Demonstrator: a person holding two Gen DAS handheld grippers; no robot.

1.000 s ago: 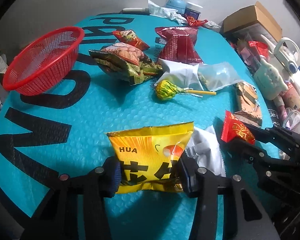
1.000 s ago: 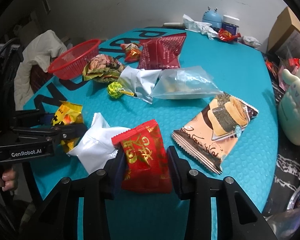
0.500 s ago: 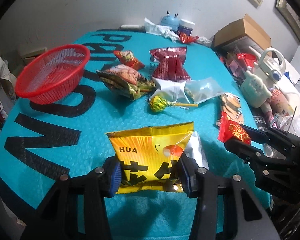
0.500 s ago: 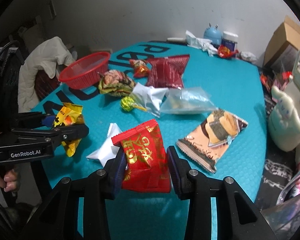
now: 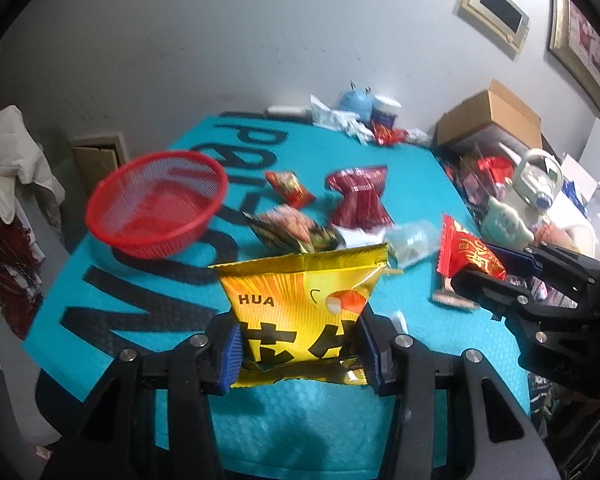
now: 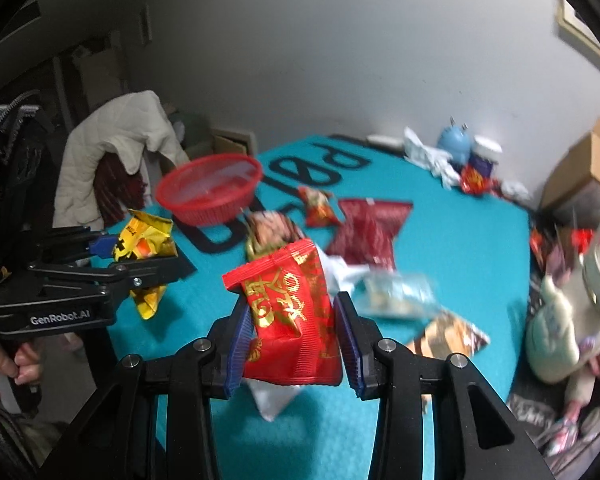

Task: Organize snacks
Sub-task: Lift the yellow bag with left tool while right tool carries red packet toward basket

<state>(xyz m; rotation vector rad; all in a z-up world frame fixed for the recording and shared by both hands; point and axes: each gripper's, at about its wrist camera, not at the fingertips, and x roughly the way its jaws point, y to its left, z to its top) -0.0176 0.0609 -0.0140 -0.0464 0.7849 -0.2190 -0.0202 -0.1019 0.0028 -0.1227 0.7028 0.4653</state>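
since a second ago both packets have come up off the table (image 5: 100,280) and the view has tipped back, so that far more of the grey wall shows and the snacks on the table look smaller and farther below. at the far left of the left wrist view a pale quilted jacket (image 5: 8,148) hangs over a chair, and next to it the red mesh basket (image 5: 156,204) stands on the teal mat with nothing visible inside it. right of the basket lie a small red-orange snack pack (image 5: 289,188), a green and pink packet (image 5: 296,230) and a dark red crinkled bag (image 5: 358,200), all blurred. in the middle foreground the left hand-held gripper (image 5: 300,350) is clamped on the yellow packet (image 5: 304,304) marked "hua", its blue pads (image 5: 231,354) pressing the packet's two side edges, the packet upright and clear of the table. to its right the right hand-held gripper (image 5: 496,266) comes in from the edge of the picture, closed on the red packet (image 5: 466,254) with gold print, also held in the air. in the right wrist view that red packet (image 6: 292,316) sits squeezed between the blue pads (image 6: 240,344), with a white wrapper (image 6: 274,398) on the table under it, a clear plastic bag (image 6: 396,294) and a tan biscuit packet (image 6: 448,336) to the right. a cardboard box (image 5: 488,120) and pale plush toys (image 6: 564,328) crowd the right side beside the table. fingers (image 6: 24,364) grip the left handle at the left edge.
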